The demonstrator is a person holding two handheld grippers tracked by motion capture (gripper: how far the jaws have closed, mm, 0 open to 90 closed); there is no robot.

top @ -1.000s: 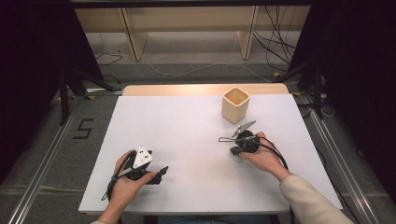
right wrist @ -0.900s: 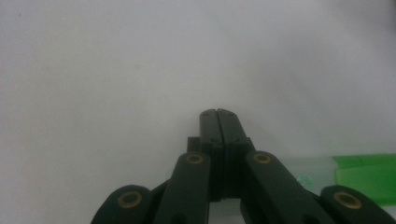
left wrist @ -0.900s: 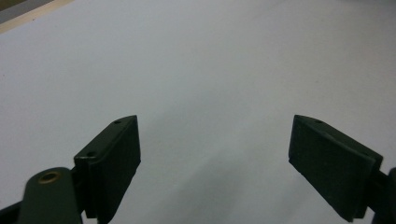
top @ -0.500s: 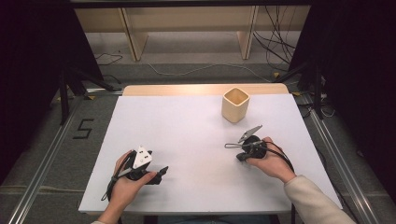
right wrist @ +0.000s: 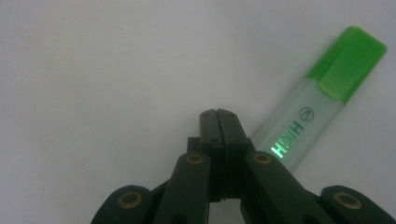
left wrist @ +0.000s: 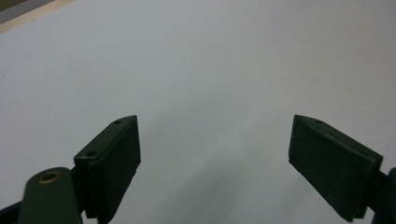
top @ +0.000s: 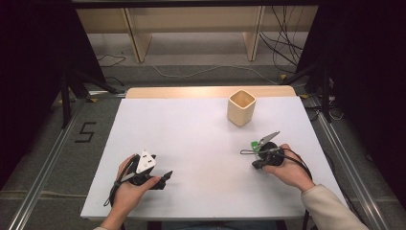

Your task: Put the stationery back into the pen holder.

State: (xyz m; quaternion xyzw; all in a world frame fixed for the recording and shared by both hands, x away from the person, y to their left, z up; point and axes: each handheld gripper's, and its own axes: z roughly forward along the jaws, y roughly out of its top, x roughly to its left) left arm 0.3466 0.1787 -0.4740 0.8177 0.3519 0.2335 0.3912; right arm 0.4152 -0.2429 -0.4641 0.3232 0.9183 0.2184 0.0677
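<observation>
The highlighter (right wrist: 322,107) is lying on the white table (top: 201,139) just beside the right gripper (right wrist: 218,116), whose jaws are pressing together on nothing; the left gripper (left wrist: 215,154) is gaping wide, empty.

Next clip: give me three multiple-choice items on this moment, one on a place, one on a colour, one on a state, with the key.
1. Where does the square pale wooden cup stand on the white table?
A. far right part
B. near left corner
C. at the near edge

2. What colour is the cap of the translucent highlighter pen?
A. orange
B. green
C. blue

3. How are the fingers of the right gripper?
A. wide apart
B. clamped on the cup
C. pressed together, nothing between them

Key: 1 A, the high view shows the cup beyond the right hand, toward the far edge. 2 B, the cap is bright green in the right gripper view. 3 C, the two black fingers meet, with the pen lying beside them.
</observation>
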